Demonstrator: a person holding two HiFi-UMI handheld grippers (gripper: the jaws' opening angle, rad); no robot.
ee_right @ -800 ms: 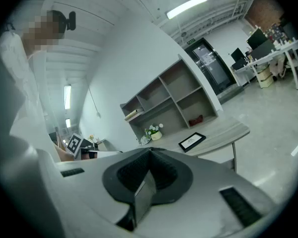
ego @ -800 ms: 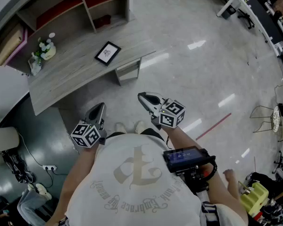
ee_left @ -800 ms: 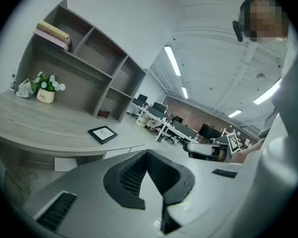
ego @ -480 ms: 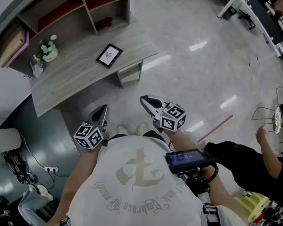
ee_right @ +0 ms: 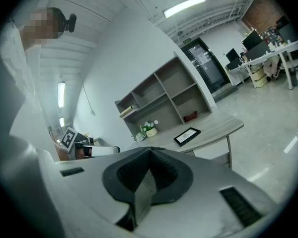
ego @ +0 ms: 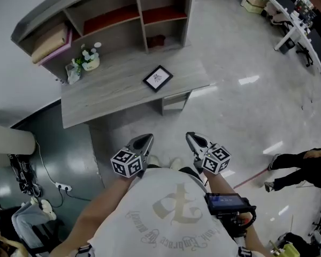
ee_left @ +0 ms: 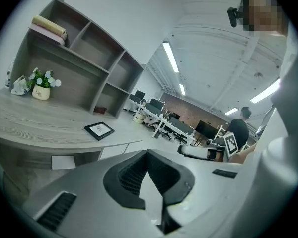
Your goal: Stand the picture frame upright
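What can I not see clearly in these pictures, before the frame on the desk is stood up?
The picture frame lies flat on the desk, so its back and any stand are hidden under it in every view.
Its print: too small to read in the head view.
The dark red object in the shelf: too small to identify.
A person: cut off by the head view's right edge.

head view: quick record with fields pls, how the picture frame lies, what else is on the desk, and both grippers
picture frame: black-rimmed rectangular picture frame, lying flat, face up
support: grey wood-grain desk, frame near its right end
also on desk: small pot of white flowers, left rear
left gripper: shut, empty, short of the desk
right gripper: shut, empty, short of the desk
task state: frame not yet upright
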